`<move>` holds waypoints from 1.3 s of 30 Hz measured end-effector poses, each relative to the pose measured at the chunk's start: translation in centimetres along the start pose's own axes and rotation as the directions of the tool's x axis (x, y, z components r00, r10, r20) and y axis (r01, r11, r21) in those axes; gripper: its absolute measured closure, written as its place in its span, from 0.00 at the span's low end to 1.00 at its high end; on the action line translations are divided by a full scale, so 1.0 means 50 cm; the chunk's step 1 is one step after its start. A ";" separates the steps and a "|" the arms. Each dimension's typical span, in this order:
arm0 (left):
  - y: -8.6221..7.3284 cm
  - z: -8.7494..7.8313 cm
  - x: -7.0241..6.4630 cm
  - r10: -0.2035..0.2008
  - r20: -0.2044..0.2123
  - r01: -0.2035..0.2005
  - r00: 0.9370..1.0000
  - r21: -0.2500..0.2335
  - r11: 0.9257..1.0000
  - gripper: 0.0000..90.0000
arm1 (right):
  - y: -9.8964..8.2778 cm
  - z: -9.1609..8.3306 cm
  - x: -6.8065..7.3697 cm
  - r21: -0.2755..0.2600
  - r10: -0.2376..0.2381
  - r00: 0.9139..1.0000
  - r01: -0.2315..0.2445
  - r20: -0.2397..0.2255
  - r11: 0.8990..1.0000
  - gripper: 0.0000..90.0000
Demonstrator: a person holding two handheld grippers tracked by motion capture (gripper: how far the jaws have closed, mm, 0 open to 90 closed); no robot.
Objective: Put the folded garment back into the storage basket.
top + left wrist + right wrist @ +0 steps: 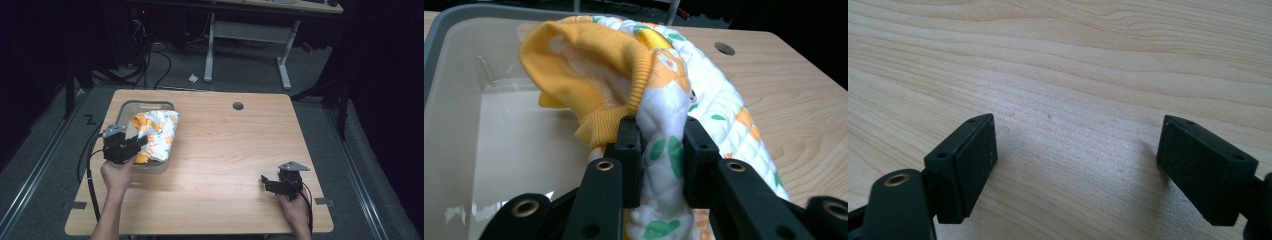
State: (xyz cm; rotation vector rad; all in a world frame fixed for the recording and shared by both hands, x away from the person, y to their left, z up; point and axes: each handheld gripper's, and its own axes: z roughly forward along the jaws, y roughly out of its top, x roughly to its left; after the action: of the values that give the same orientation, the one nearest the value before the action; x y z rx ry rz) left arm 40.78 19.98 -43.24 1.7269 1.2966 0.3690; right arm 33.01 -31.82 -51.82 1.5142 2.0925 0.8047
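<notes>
A quilted white garment (pixel 159 134) with orange and green prints and yellow-orange ribbed trim (pixel 589 65) lies partly in a grey plastic bin (pixel 127 107) at the table's left, draping over the bin's right rim. My left gripper (pixel 131 148) is shut on a fold of that garment (pixel 666 150), the cloth bunched between both jaws above the bin (pixel 469 65). My right gripper (pixel 266 181) rests low over the bare wood near the front right of the table. Its jaws stand wide open with nothing between them (pixel 1075 165).
The wooden table (pixel 235 160) has a round cable hole (pixel 238 106) near its far edge. Beyond the table stand a white desk frame (pixel 247 37) and floor cables (pixel 160 60). A scrap of paper (pixel 193 78) lies on the floor.
</notes>
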 end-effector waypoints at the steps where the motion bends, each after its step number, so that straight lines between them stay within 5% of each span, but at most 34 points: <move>1: -0.001 0.001 0.002 -0.004 0.001 0.004 1.000 0.003 1.000 0.82 | 0.000 0.000 0.000 0.000 0.000 1.000 0.000 0.000 1.000 0.18; 13: -0.020 0.024 0.021 -0.034 -0.022 0.035 0.999 0.034 0.999 0.81 | 0.000 0.000 0.000 0.000 0.000 1.000 0.000 0.000 1.000 0.18; 39: -0.032 0.055 0.030 -0.001 -0.086 0.010 0.996 0.101 0.995 0.81 | 0.000 0.000 0.000 -0.001 -0.002 1.000 0.002 0.001 1.000 0.18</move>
State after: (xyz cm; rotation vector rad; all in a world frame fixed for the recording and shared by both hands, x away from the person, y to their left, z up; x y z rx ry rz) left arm 42.32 20.01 -46.40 1.8091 1.4026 0.3835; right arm 33.01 -31.83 -51.83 1.5114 2.0923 0.8043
